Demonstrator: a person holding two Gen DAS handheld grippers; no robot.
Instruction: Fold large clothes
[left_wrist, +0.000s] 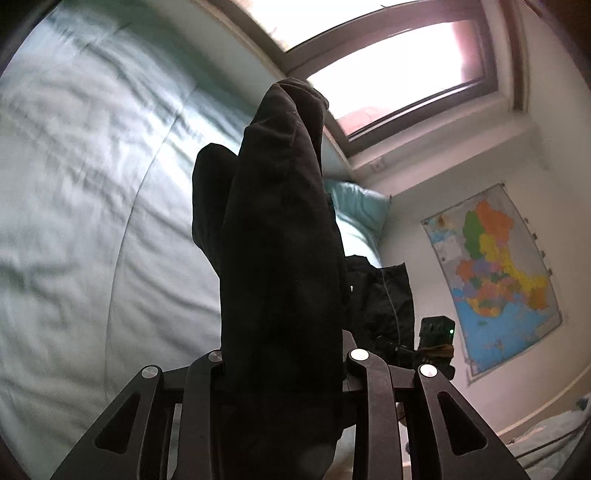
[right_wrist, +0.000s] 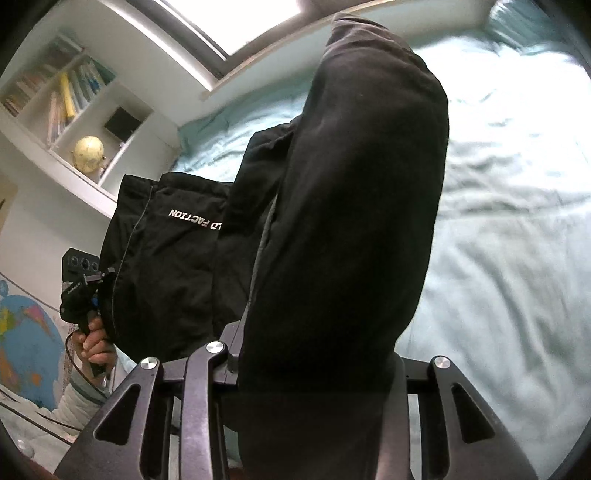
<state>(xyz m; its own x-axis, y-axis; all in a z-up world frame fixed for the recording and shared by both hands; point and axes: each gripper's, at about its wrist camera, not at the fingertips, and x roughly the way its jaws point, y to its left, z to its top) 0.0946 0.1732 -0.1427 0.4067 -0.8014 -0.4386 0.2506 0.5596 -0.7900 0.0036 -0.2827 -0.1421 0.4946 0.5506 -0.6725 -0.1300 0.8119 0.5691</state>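
Note:
A large black garment hangs above the pale green bed. My left gripper is shut on a thick bunch of its cloth, which rises over the fingers and hides the tips. In the right wrist view, my right gripper is likewise shut on a bulky fold of the black garment. A panel with white lettering hangs between the two grippers. A hand holds the other gripper's body at the garment's left edge.
The bed sheet is rumpled, with a pillow at its head. A window runs behind the bed. A coloured map hangs on the wall. White shelves hold books and a globe.

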